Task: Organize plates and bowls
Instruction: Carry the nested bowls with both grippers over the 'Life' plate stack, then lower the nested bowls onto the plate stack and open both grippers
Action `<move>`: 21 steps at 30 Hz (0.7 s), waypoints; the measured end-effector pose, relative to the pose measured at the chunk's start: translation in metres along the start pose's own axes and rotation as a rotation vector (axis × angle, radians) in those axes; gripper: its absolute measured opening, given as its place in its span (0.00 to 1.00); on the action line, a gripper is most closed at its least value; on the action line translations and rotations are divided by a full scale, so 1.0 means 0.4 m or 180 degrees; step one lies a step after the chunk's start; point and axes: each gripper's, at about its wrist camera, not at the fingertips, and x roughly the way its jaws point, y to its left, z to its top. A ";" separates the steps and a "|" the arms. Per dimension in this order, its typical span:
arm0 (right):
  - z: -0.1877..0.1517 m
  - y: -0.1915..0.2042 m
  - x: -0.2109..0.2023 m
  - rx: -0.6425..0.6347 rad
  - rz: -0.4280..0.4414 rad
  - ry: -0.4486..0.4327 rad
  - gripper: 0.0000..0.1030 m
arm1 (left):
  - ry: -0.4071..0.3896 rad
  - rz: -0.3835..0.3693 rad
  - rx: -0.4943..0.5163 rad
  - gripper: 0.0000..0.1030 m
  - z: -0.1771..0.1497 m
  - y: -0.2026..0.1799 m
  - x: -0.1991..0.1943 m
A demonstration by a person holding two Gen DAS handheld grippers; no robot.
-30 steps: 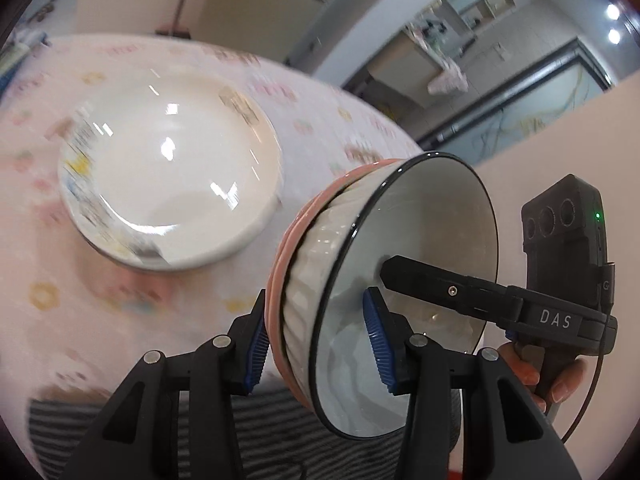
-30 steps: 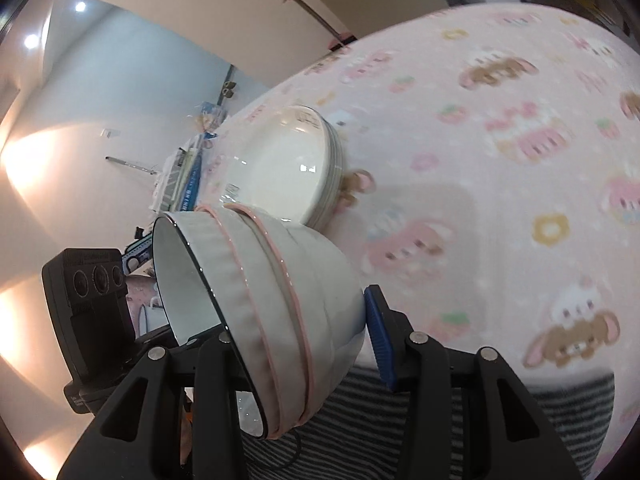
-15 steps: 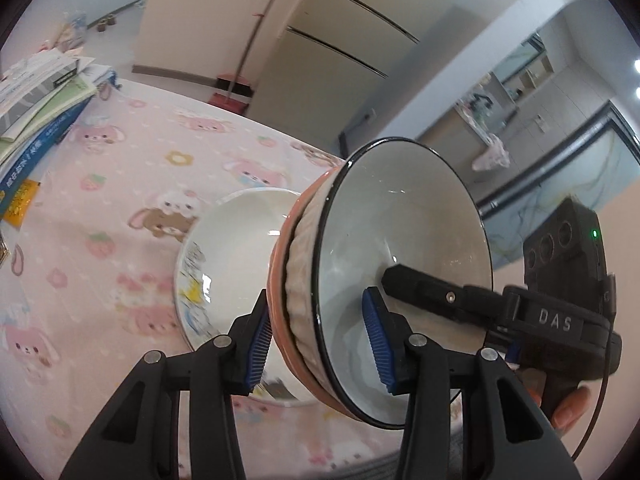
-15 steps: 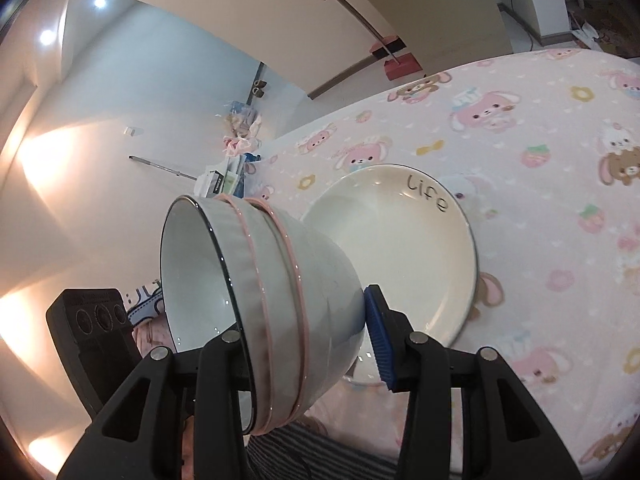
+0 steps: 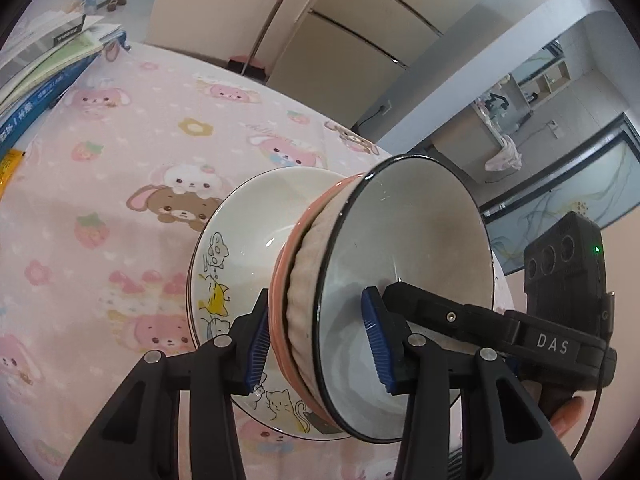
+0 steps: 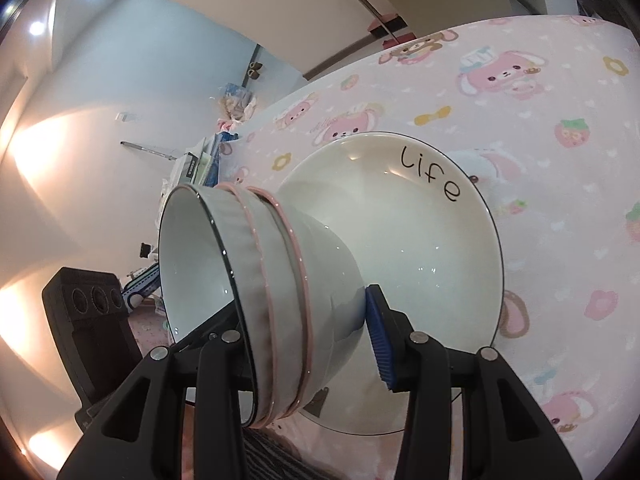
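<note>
While gripped both sides, bowl stack [image 5: 384, 280] tilts | over plate [image 5: 248, 248] rim

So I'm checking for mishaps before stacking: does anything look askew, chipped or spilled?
The stack of bowls is tipped on its side, rim sideways, clamped between both tongs above the "life" plate. No chips or spills show.
</note>
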 end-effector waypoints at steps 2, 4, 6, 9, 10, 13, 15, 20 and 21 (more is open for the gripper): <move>0.005 -0.006 0.002 0.0025 0.0027 0.0014 0.40 | -0.0011 0.0027 0.0010 0.45 -0.001 -0.004 0.002; 0.009 -0.010 0.004 0.0010 0.0040 0.0014 0.40 | -0.0030 0.0044 0.0036 0.44 -0.002 -0.005 0.005; 0.008 -0.015 0.009 0.0033 0.0046 0.0043 0.40 | -0.0013 0.0062 0.0016 0.45 -0.003 -0.001 0.011; 0.010 -0.023 0.020 0.0069 0.0051 0.0087 0.40 | 0.0025 0.0053 -0.0008 0.45 -0.004 0.000 0.017; 0.011 -0.026 0.024 0.0078 0.0047 0.0097 0.40 | 0.0053 0.0038 -0.0022 0.44 -0.001 0.003 0.023; 0.012 -0.026 0.019 0.0053 0.0033 0.0078 0.40 | 0.0060 0.0016 -0.0014 0.44 0.002 0.008 0.028; 0.012 -0.029 0.019 0.0054 0.0040 0.0083 0.40 | 0.0050 0.0043 0.0028 0.44 0.003 0.005 0.033; 0.010 -0.028 0.016 0.0004 -0.0058 0.0029 0.40 | 0.0070 0.0013 0.0065 0.44 0.003 0.000 0.045; 0.009 -0.028 0.017 -0.0013 -0.0084 0.0020 0.40 | 0.0059 0.0011 0.0073 0.44 0.003 0.000 0.044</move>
